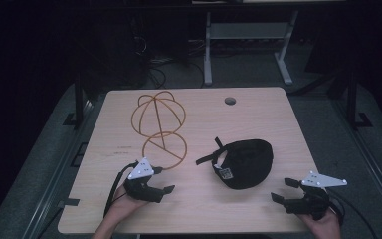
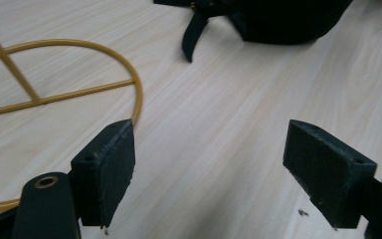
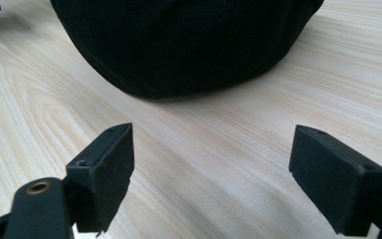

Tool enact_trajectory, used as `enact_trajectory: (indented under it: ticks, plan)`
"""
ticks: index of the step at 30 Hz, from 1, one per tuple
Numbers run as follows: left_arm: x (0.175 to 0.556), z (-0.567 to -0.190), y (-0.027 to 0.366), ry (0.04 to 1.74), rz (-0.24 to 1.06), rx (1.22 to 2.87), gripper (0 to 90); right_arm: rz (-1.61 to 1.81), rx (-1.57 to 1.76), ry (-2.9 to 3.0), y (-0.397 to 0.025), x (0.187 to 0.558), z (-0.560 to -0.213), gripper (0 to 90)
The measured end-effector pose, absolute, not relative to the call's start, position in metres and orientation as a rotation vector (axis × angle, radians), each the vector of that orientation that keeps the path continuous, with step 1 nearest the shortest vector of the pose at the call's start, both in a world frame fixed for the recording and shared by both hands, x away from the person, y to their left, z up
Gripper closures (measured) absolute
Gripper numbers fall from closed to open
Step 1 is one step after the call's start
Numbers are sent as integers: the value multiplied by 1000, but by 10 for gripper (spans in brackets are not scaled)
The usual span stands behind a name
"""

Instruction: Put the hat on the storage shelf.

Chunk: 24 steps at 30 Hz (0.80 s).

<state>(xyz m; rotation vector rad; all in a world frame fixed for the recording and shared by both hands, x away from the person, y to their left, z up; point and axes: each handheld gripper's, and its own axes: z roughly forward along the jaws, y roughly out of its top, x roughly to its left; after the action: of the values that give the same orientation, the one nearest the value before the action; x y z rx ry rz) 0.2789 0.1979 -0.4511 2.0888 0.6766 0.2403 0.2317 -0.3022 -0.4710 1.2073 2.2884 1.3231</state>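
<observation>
Pale wooden table (image 1: 129,209), seen from above, a round hole (image 1: 230,101) near its far edge. Toward the far left, a hat stand of gold wire (image 1: 159,124) — a domed cage of hoops on top, a flat ring with a crossbar at the base, tipped toward the near side. Right of centre, a black cap (image 1: 246,163) lying on the tabletop, a strap (image 1: 210,158) trailing off its left side and a small pale label (image 1: 225,173) showing at its near-left edge. Cap and wire stand well apart, bare wood between.

Near-left edge: left gripper (image 1: 161,180) held low in a hand (image 1: 122,205), grey three-cornered plate on top, just beside the base ring of the stand. Jaws spread wide with nothing between them; from the left gripper view (image 2: 209,169), bare wood in the gap, the gold ring (image 2: 138,94) curving just past the left jaw, the strap (image 2: 193,35) and the cap's dark bulk (image 2: 283,20) farther off.

Near-right edge: right gripper (image 1: 284,190) in the other hand (image 1: 323,226), pointing left toward the cap and short of touching it. Jaws likewise wide apart and empty — in the right gripper view (image 3: 211,172), grain of the table between them and the cap (image 3: 184,45) rising close ahead, resting flat on the wood

Beyond the table, dark floor, tangled cables and the pale legs of another bench (image 1: 248,45)
</observation>
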Motion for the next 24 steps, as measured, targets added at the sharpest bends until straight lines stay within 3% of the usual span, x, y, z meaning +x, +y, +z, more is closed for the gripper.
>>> enact_trajectory:
  ticks: [24]
  plan:
    - [273, -434, 176, 582, 181, 2057, 227, 1316, 1192, 2298, -294, 230, -470, 175]
